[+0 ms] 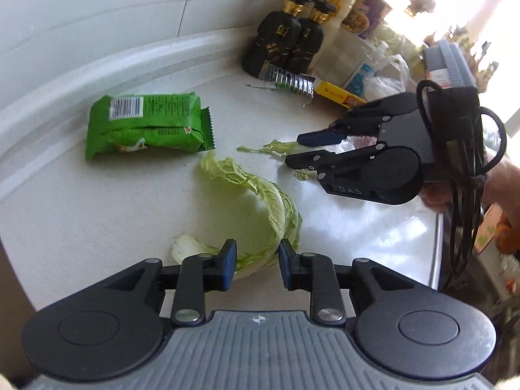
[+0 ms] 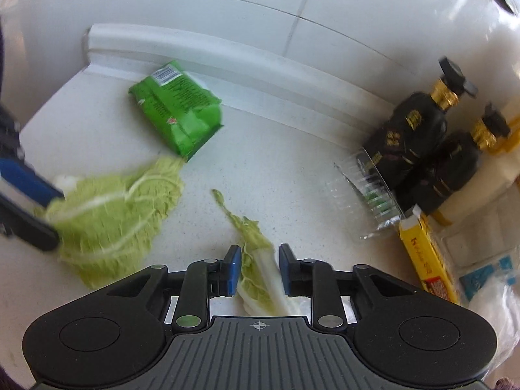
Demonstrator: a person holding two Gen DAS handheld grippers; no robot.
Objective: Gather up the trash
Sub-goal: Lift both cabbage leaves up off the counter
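A large pale-green cabbage leaf [image 1: 260, 208] [image 2: 113, 217] lies on the white counter [image 1: 97, 214]. My left gripper [image 1: 256, 265] [image 2: 32, 208] stands open, its fingers either side of the leaf's stem end. A smaller cabbage leaf [image 2: 256, 260] [image 1: 276, 146] lies flat to the right. My right gripper [image 2: 260, 268] [image 1: 295, 149] straddles its white stalk, jaws close to its edges, and the leaf looks unsqueezed. A green snack packet [image 1: 149, 126] [image 2: 177, 113] rests by the back wall ledge, apart from both grippers.
Two black pump bottles [image 1: 286, 45] [image 2: 419, 133], a clear ribbed plastic tray [image 1: 289, 79] [image 2: 367, 195], a yellow box [image 1: 338, 92] [image 2: 425, 260] and plastic bags crowd the right. The counter's edge [image 1: 435, 247] runs close behind the right gripper. A person's hand [image 1: 500, 188] holds it.
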